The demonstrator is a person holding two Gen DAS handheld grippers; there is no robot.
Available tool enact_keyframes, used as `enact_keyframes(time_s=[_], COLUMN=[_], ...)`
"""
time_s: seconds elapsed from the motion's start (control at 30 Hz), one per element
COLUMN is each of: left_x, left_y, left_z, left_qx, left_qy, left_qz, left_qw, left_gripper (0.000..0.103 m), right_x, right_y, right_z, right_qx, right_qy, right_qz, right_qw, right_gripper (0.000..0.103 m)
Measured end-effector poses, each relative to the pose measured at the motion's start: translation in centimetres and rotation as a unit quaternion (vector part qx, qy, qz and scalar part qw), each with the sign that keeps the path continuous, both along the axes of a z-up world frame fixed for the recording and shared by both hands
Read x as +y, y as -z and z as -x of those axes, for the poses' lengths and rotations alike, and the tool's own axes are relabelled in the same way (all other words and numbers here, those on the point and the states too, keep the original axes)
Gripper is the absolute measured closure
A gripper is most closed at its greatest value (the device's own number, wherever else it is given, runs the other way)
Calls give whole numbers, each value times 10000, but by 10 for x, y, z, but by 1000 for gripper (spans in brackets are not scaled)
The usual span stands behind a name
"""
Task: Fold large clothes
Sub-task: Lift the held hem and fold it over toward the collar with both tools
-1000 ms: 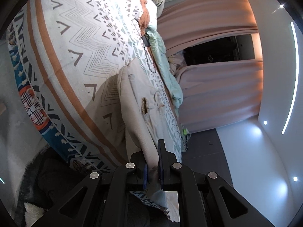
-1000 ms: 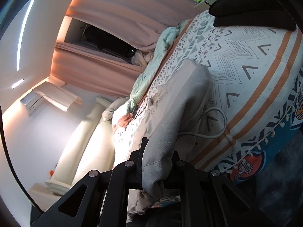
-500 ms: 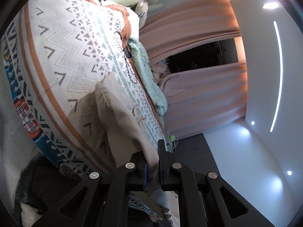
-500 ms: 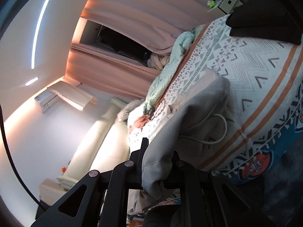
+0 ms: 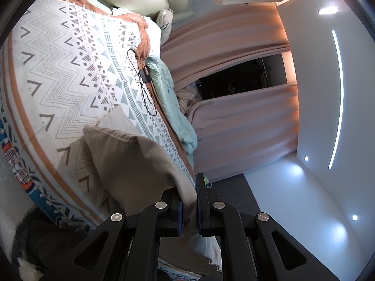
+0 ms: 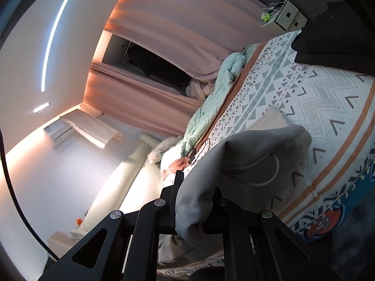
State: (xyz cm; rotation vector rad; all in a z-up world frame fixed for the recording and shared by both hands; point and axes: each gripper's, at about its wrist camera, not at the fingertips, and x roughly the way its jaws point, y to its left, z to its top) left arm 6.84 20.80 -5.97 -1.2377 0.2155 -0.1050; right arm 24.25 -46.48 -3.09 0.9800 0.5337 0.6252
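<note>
Fingers [image 5: 198, 201] of both grippers pinch the beige garment [image 5: 131, 164] tight

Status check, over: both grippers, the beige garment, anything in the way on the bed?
Left gripper shut on beige garment. Right gripper shut on it too. Garment partly raised off bedspread. Black cable beyond.

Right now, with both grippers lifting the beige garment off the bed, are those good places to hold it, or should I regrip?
Keep them. The left gripper and right gripper are each shut on a gathered edge of the beige garment, taken from the near side of the patterned bedspread. The cloth hangs free between them, so the rest should trail flat.
</note>
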Motion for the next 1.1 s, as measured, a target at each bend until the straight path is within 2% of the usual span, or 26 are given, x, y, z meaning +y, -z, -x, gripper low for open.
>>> enact_keyframes(time_s=[0.3, 0.6, 0.9, 1.1], left_x=[17, 40, 61, 77], left_y=[-14, -24, -9, 20], left_z=[-58, -146, -226, -279], left_qx=[-113, 42, 376, 634], left_qy=[-197, -281, -379, -379], left_qz=[40, 70, 200, 403], left_qw=[9997, 9996, 9984, 9964], left_gripper=[94, 94, 94, 94], right_x=[19, 43, 66, 81], right_y=[-19, -24, -10, 15], right_z=[-54, -129, -202, -253], right_qx=[-66, 64, 427, 787], right_qy=[184, 360, 576, 701], right_qz=[-34, -106, -228, -473], right_qw=[9998, 9993, 9972, 9933], right_gripper=[90, 90, 90, 90])
